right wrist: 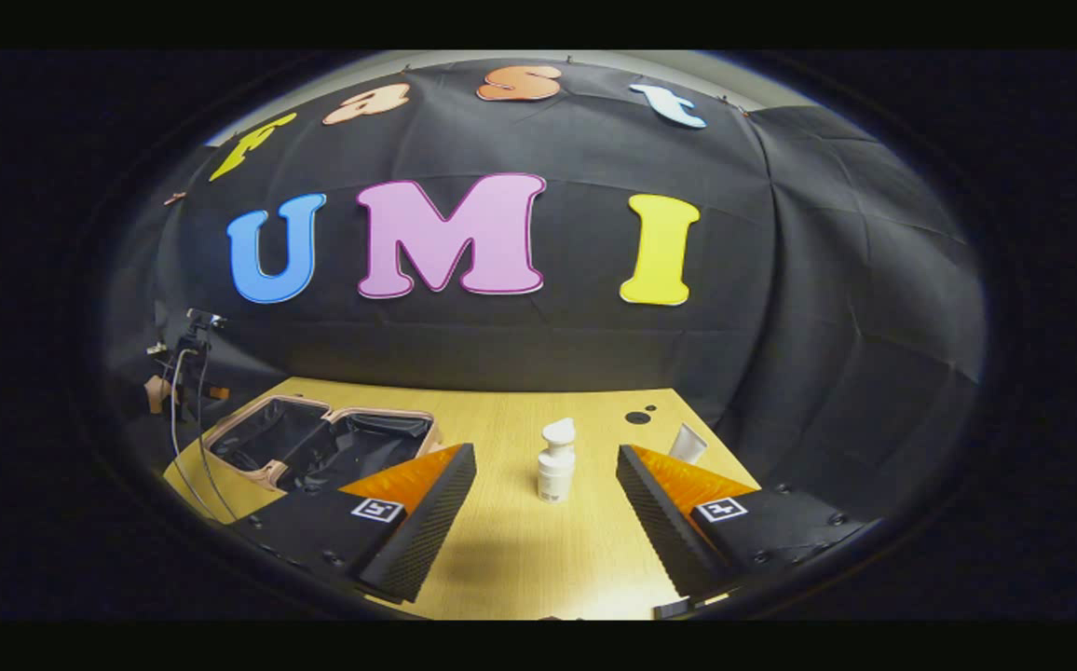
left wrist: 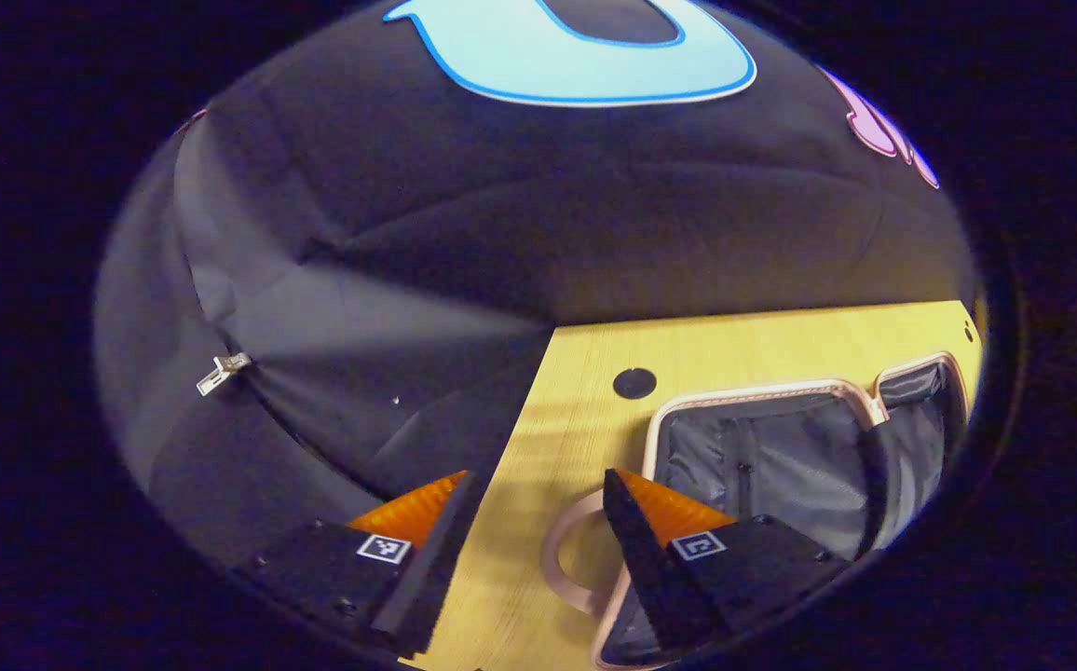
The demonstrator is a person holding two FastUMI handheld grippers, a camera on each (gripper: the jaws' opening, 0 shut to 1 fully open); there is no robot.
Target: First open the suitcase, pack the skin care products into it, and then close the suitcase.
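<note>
right tongs (right wrist: 546, 503) spread wide, holding nothing. white pump bottle (right wrist: 556, 463) stands upright on the desk (right wrist: 501, 559), dead ahead between the 2 fingers, long axis vertical; right hand likely nearer. white tube (right wrist: 688, 444) just beyond the right finger. suitcase (right wrist: 315, 438) open at far left, both halves look bare. left tongs (left wrist: 538, 531) spread, empty, over the suitcase handle (left wrist: 562, 554).

Held both spread wide — left gripper (left wrist: 538, 522) low and tilted, right gripper (right wrist: 546, 499) level, nothing between the fingers of either.
</note>
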